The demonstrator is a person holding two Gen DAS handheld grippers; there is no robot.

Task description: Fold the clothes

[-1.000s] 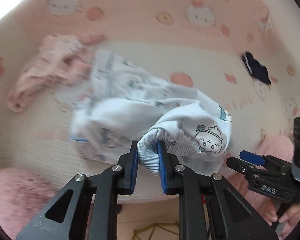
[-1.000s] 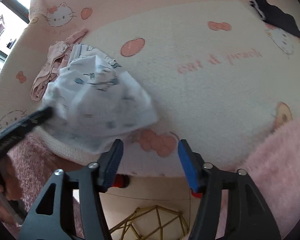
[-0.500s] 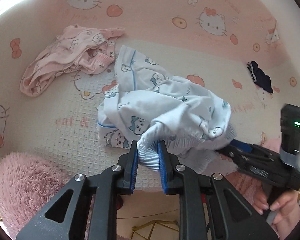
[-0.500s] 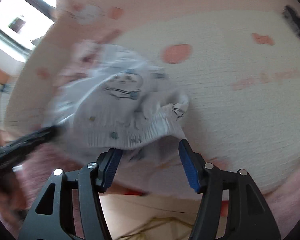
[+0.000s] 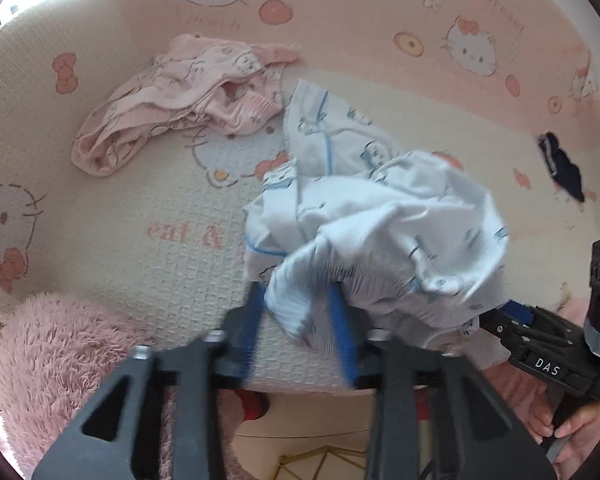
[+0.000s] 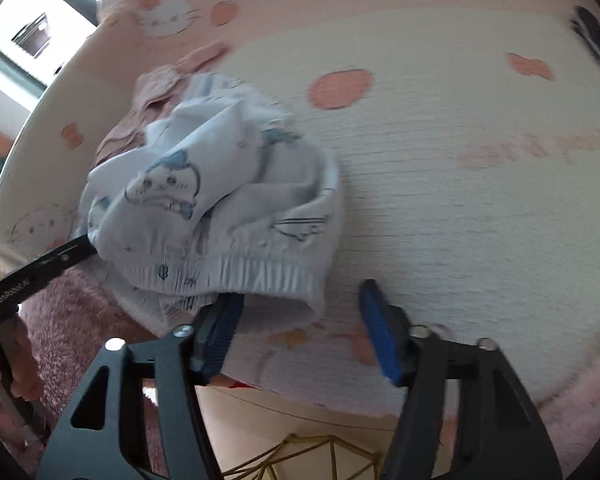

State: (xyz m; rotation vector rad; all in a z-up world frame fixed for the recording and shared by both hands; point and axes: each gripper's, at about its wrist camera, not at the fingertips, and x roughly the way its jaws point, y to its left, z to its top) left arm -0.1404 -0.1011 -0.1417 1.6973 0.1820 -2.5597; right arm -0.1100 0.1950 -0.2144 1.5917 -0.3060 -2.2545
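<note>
On the far left of the left wrist view a fluffy pink cushion (image 5: 56, 360) pokes out from under the near edge of the blanket (image 5: 112, 208), which is cream and pink with cat prints. Further back, a pink garment (image 5: 180, 96) lies crumpled on the blanket, its long axis running from near-left to far-right.

Just right of it is the white garment (image 5: 380, 216), printed with blue cartoon figures, bunched in a heap near the blanket's near edge. One flat part trails away toward the far left, touching the pink garment; the bulk and the ribbed waistband point toward the camera. Its shape is too crumpled to give one clear long axis.

The left gripper (image 5: 300, 332) has its jaws opening; a fold of the waistband still hangs between the blue pads, which no longer pinch it.

In the right wrist view the waistband (image 6: 236, 276) runs left to right along the heap's near side. The right gripper (image 6: 304, 328) is closing, its left pad at the hem's underside, its right pad clear of the cloth, so nothing is clamped.

Far right, a small dark garment (image 5: 562, 164) lies well apart.
</note>
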